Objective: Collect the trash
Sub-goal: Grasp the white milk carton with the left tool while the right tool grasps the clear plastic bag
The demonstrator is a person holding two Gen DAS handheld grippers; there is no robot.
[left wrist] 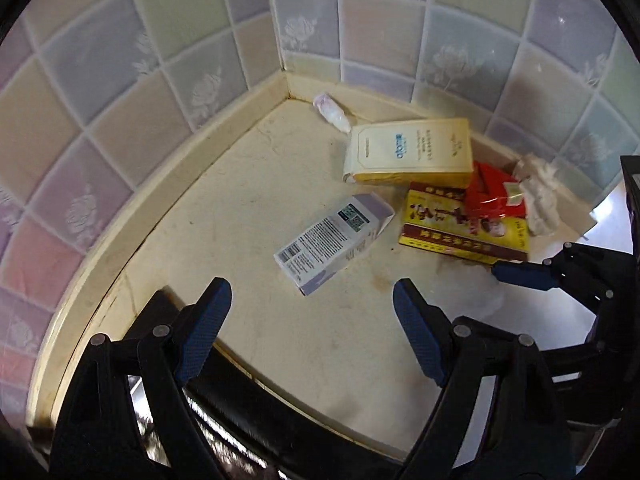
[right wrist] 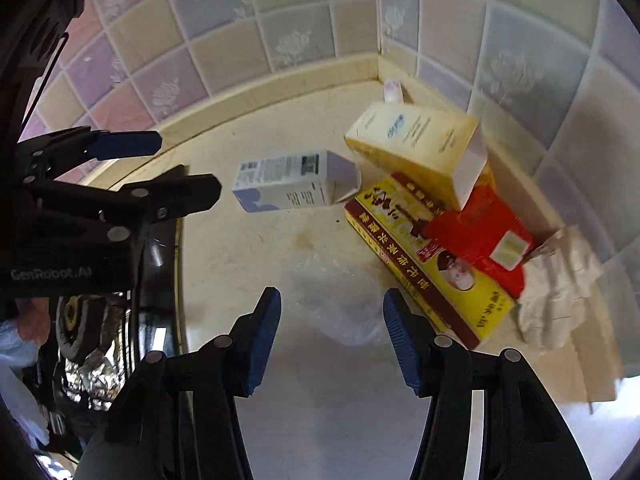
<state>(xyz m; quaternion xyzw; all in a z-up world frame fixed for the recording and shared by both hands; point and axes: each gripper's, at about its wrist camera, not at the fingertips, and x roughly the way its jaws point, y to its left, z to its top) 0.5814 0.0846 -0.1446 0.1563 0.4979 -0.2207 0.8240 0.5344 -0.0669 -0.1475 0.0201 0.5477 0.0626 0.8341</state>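
Trash lies in the corner of a cream counter [left wrist: 280,168]. A white and lilac carton [left wrist: 332,238] [right wrist: 296,186] lies on its side. Behind it are a cream and gold box [left wrist: 408,150] [right wrist: 420,148], a yellow and maroon box [left wrist: 460,232] [right wrist: 424,264], a red packet [left wrist: 494,196] [right wrist: 480,236], a crumpled white tissue [left wrist: 540,196] [right wrist: 560,288] and a small pale wrapper [left wrist: 332,112] [right wrist: 393,90]. A clear plastic bag [right wrist: 344,308] lies between the right gripper's fingers. My left gripper [left wrist: 312,304] is open just short of the carton. My right gripper [right wrist: 332,320] is open over the bag.
Pastel tiled walls [left wrist: 160,60] close the corner at the left and back. A black stove edge [right wrist: 160,264] with foil runs along the counter's near left side. The right gripper also shows in the left wrist view [left wrist: 524,274]. The left gripper also shows in the right wrist view [right wrist: 188,168].
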